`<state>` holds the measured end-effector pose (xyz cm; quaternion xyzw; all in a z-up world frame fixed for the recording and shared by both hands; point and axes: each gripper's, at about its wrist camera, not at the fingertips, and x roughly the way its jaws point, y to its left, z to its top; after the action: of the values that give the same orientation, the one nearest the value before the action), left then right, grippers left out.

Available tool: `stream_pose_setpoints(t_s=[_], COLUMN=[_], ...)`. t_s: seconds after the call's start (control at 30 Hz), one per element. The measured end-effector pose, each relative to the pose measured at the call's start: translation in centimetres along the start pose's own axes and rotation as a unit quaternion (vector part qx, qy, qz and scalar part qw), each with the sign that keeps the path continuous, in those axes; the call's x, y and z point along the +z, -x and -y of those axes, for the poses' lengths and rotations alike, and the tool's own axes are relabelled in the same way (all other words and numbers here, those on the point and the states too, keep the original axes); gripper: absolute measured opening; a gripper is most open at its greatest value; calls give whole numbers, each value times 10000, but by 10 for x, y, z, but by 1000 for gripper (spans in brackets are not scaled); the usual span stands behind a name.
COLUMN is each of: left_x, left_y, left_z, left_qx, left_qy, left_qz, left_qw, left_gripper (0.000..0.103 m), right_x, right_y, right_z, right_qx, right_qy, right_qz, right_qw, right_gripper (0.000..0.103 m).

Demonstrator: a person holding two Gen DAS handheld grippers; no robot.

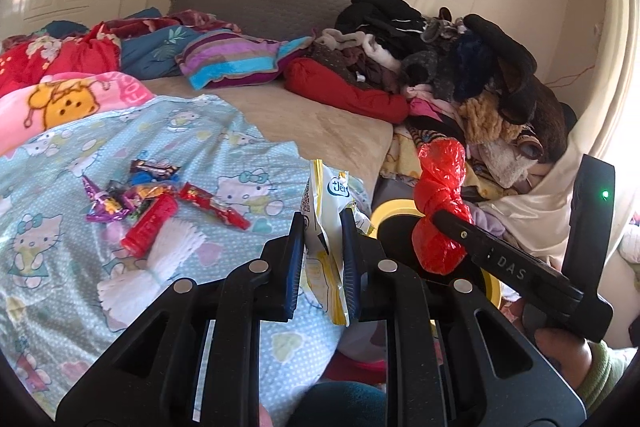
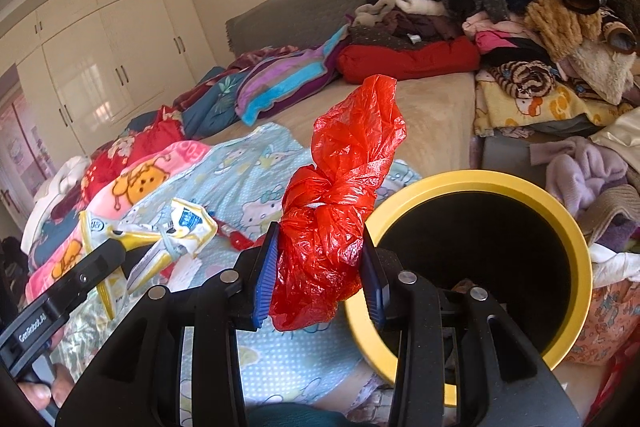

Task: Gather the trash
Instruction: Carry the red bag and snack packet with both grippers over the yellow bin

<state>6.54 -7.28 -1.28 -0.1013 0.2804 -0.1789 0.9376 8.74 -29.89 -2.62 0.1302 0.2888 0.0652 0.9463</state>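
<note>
My left gripper is shut on a white and yellow snack packet, held above the bed's near edge. In the right wrist view that packet hangs from the left gripper at the lower left. My right gripper is shut on a crumpled red plastic bag, just left of the yellow-rimmed bin. From the left wrist view the red bag sits over the bin's rim. Several candy wrappers and a white tissue lie on the blue cartoon-cat blanket.
A heap of clothes fills the bed's right side, reaching near the bin. Pillows and blankets lie along the grey headboard. White wardrobes stand at the back left. A person's hand holds the right gripper's handle.
</note>
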Motion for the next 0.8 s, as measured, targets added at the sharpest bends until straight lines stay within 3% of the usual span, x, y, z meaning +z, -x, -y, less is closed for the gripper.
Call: stream_pose_setpoints(t_s=[0.8], left_x=[-4], left_y=[-42], left_z=[65], left_qx=[-549], left_qy=[-597], left_qz=[-314], left_qw=[9962], left_gripper=[13], right_x=[9], right_y=[7], right_z=[74], right_qx=[-581], right_qy=[-540], right_qz=[156], right_qw=[9967], right_gripper=[35])
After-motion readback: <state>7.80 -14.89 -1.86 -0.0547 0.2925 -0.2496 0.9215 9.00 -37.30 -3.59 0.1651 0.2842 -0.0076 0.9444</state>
